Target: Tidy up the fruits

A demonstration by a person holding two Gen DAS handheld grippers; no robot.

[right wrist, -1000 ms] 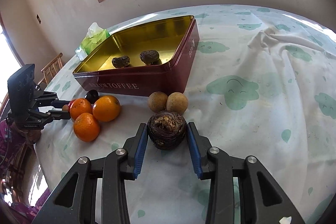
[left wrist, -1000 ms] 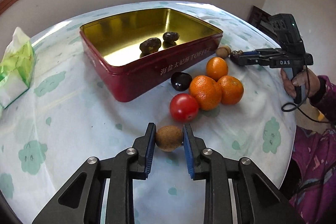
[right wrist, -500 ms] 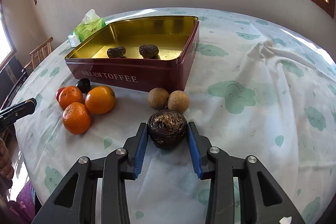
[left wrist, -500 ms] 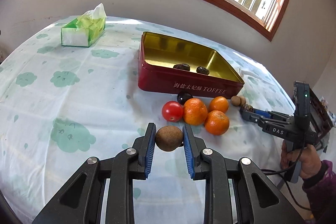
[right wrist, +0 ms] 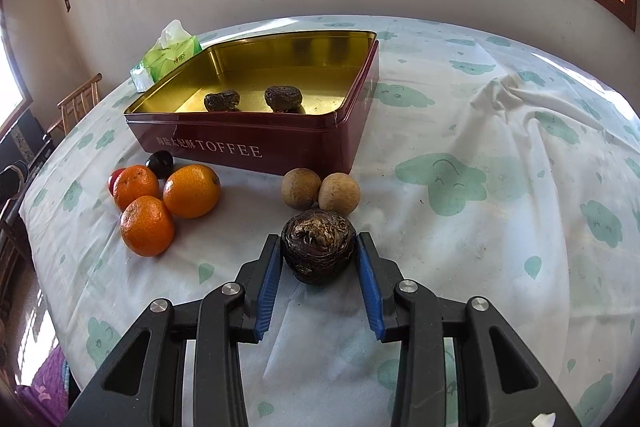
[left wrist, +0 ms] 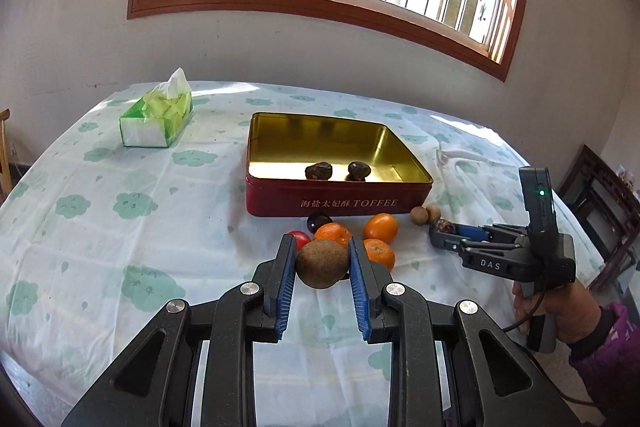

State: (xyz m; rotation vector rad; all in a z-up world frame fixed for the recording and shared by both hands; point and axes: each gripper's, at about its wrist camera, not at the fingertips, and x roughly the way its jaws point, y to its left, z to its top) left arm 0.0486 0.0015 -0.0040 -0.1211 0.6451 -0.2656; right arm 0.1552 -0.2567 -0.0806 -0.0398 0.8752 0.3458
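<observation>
My left gripper (left wrist: 322, 261) is shut on a brown kiwi (left wrist: 321, 264) and holds it above the table, in front of the red toffee tin (left wrist: 340, 201). My right gripper (right wrist: 318, 255) is shut on a dark water chestnut (right wrist: 318, 250) low over the cloth; it also shows in the left wrist view (left wrist: 444, 228). The tin (right wrist: 256, 143) holds two dark water chestnuts (right wrist: 250, 99). Three oranges (right wrist: 168, 205), a red tomato (right wrist: 113, 177), a dark plum (right wrist: 160, 163) and two brown longans (right wrist: 320, 191) lie in front of the tin.
A green tissue pack (left wrist: 157, 119) sits at the far left of the round table, behind the tin in the right wrist view (right wrist: 166, 57). The tablecloth is wrinkled at the right (right wrist: 508, 95). A wooden chair (right wrist: 78, 103) stands beyond the table's left edge.
My left gripper has lifted and drawn back with the kiwi, so the tin and fruits look farther away. My right gripper has risen a little with the water chestnut.
</observation>
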